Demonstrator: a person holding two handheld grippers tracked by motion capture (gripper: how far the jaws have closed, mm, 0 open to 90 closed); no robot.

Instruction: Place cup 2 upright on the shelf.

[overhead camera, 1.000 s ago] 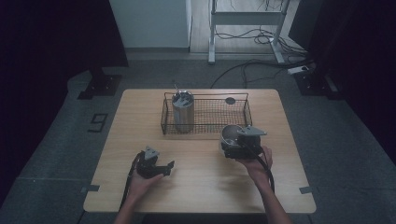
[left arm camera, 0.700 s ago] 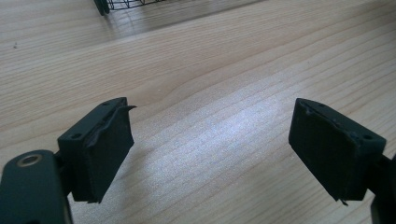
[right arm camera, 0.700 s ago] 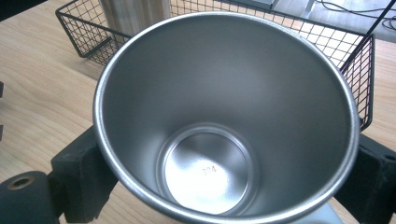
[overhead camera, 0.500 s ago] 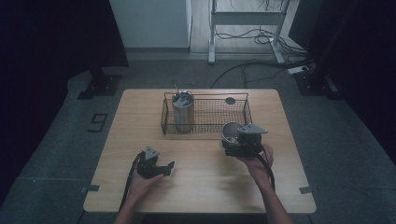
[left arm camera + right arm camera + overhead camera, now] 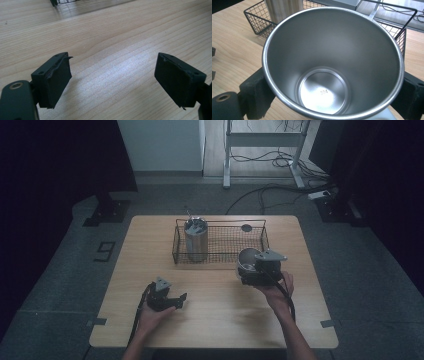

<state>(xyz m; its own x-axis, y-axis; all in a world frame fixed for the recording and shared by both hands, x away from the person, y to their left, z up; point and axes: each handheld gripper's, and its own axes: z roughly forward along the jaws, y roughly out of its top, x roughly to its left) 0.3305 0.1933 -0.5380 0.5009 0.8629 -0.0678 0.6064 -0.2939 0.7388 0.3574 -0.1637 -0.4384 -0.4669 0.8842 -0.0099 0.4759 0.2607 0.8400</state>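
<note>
High view: the right gripper [image 5: 246, 268], carried in the person's right hand [image 5: 276, 289], pinches a stainless steel cup [image 5: 248, 259] just in front of the near wall of a black wire basket [image 5: 260, 240] on the wooden table [image 5: 220, 320]; the cup's mouth faces up and toward the camera. Beyond the jaws, inside the basket's left end, stands a taller steel tumbler [image 5: 196, 240], upright. The left gripper [image 5: 181, 299], in the left hand [image 5: 152, 315], rests low over bare table well apart from the cup. Left gripper view: the left gripper [image 5: 112, 77] shows two black pads standing apart, with bare wood grain between them and nothing held; a corner of the wire basket [image 5: 61, 2] lies far ahead of the jaws. Right gripper view: the right gripper [image 5: 332, 92] has one jaw on each side of the stainless steel cup [image 5: 332, 62], pressing its outer wall, the open mouth turned at the camera; the cup's floor bears a stamped mark. The wire basket [image 5: 257, 22] lies directly beyond the cup
</note>
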